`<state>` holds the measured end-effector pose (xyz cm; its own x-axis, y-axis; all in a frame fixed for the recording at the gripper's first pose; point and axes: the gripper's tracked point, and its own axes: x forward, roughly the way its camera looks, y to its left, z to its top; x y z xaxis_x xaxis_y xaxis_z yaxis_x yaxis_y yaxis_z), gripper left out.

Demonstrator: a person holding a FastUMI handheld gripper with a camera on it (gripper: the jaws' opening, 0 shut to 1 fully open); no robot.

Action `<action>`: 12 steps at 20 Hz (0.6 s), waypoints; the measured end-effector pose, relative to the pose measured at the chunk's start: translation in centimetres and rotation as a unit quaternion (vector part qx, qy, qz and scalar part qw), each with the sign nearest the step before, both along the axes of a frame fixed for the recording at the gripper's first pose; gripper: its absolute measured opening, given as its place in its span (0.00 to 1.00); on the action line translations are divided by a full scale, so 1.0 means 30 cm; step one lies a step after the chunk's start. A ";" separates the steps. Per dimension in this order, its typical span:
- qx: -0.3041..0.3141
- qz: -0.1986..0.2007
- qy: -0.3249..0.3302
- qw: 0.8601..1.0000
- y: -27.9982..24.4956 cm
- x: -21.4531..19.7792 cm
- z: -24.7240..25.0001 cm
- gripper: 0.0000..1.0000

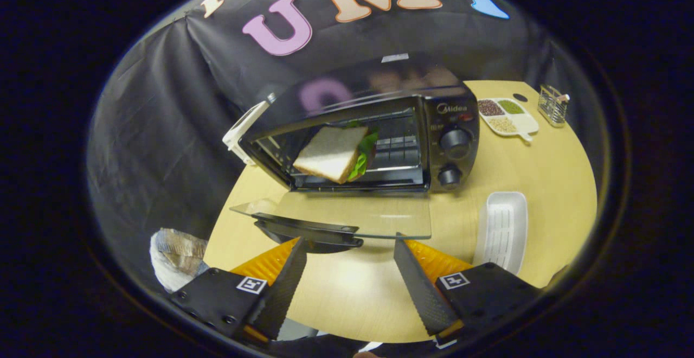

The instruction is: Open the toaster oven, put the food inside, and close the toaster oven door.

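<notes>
The toaster oven (374, 141) stands with its glass door (347, 214) folded down flat. A sandwich (336, 153) (white bread, green lettuce) leans tilted inside. The gripper (349, 249) gapes wide, holding nothing.

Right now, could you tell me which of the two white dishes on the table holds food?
The divided dish beyond the toaster oven holds grains; the ribbed tray by the open gripper is bare.

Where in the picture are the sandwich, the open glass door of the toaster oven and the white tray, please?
sandwich (329, 153): gripper view, on its bread face.
glass door (374, 214): gripper view, on the pane's middle, beyond the open claw (350, 276).
white tray (504, 230): gripper view, on its ribbed floor.
</notes>
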<state>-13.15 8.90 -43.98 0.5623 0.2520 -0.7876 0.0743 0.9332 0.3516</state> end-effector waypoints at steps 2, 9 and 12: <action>-0.003 -0.005 -0.010 1.000 -0.019 0.040 0.016 0.99; 0.004 -0.015 -0.044 0.999 -0.027 0.140 0.085 0.99; -0.021 -0.010 -0.068 0.997 -0.051 0.194 0.113 0.99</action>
<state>-7.32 7.36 -40.61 0.6694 0.2078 -0.7132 0.0479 0.9460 0.3206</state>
